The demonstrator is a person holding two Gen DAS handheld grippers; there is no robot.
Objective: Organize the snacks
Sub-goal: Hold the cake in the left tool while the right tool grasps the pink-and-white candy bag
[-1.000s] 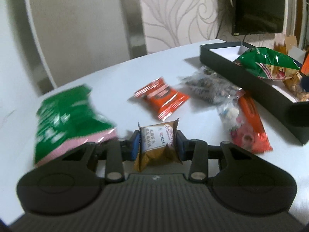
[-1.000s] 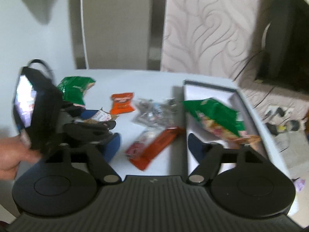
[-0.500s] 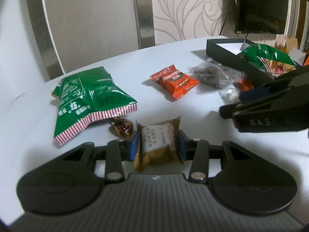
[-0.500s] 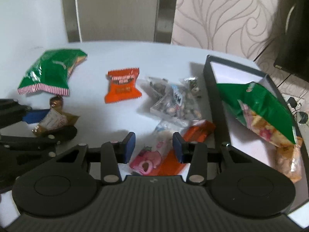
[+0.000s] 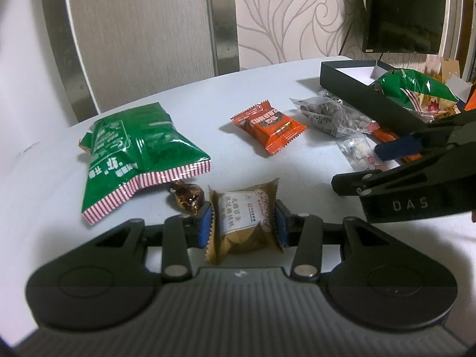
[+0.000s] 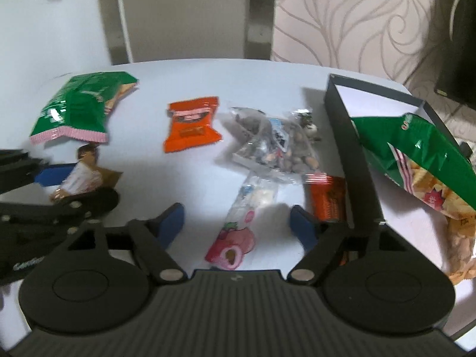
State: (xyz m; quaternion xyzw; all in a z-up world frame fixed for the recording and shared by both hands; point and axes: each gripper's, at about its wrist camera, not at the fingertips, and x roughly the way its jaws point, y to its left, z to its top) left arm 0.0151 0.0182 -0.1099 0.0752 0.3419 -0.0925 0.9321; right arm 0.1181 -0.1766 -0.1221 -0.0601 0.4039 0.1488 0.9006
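Since the earlier frame: right gripper [image 6: 236,221] had dropped low over the table [image 5: 208,113], down from its higher, wider look at the spread; left gripper [image 5: 242,227] had kept its place and its catch.
Left gripper: partly closed, pads pressed on both sides of a small gold-brown wrapped cake [image 5: 244,220], held just above the table.
Right gripper: jaws were opening, standing wide either side of the pink-and-clear candy packet [image 6: 238,232], pads clear of it.
Candy packet: flat on the table, long axis running away from the gripper, beside the orange bar [image 6: 327,202] and the black box [image 6: 357,178].
Handling: judged light, soft and crinkly, slick film; contents likely to shift, and a pinch at an end seal may slip.
Where to hold: across the narrow middle, pads squarely on the filled part.
Box: already held a green chip bag [image 6: 416,148].
Loose on table: green bag [image 5: 134,154], orange packet [image 5: 269,125], nut bag [image 5: 333,116].
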